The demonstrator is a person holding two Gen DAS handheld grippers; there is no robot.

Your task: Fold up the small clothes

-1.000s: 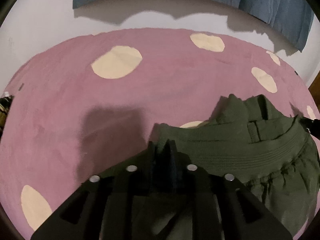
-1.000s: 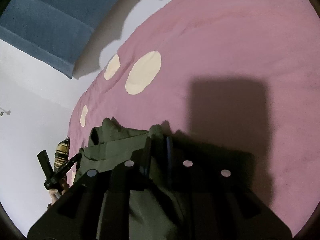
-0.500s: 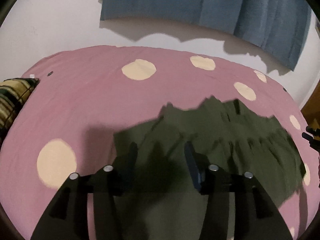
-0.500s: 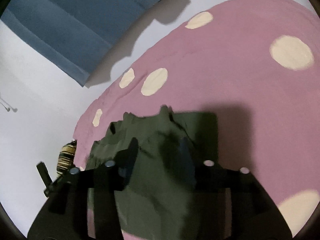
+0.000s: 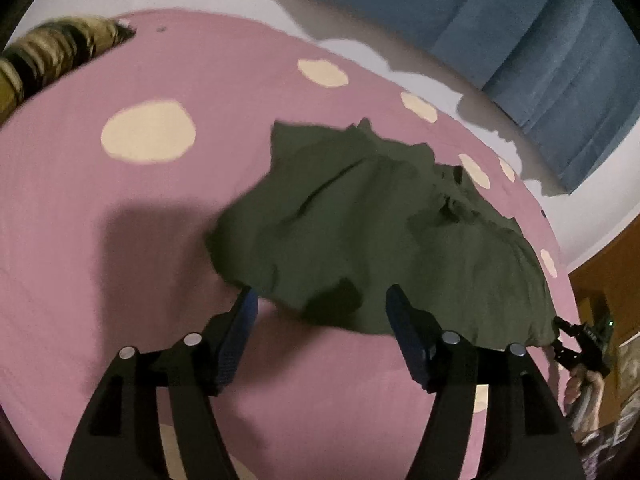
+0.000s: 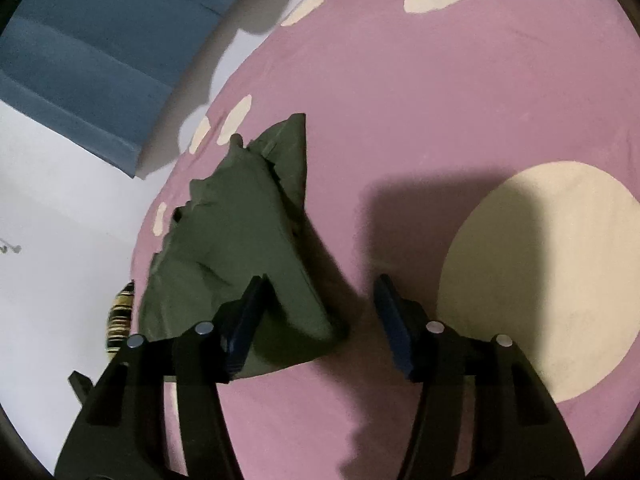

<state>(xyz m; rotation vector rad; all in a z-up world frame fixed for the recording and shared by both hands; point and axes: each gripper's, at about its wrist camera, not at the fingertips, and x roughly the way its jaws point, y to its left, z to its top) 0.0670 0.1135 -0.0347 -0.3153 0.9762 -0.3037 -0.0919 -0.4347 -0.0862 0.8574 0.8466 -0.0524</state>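
Observation:
A small dark green garment lies folded and rumpled on the pink bedspread with cream dots. My left gripper is open and empty, just above the garment's near edge. My right gripper is open and empty at the garment's other end, its left finger over the cloth. The right gripper also shows small at the right edge of the left wrist view, held in a hand.
A blue curtain hangs on the white wall behind the bed. A striped yellow and black cloth lies at the bed's far left corner. A wooden piece of furniture stands at the right.
Both grippers were shut on the green garment one second ago; they have opened, let it drop onto the bedspread and pulled back and up.

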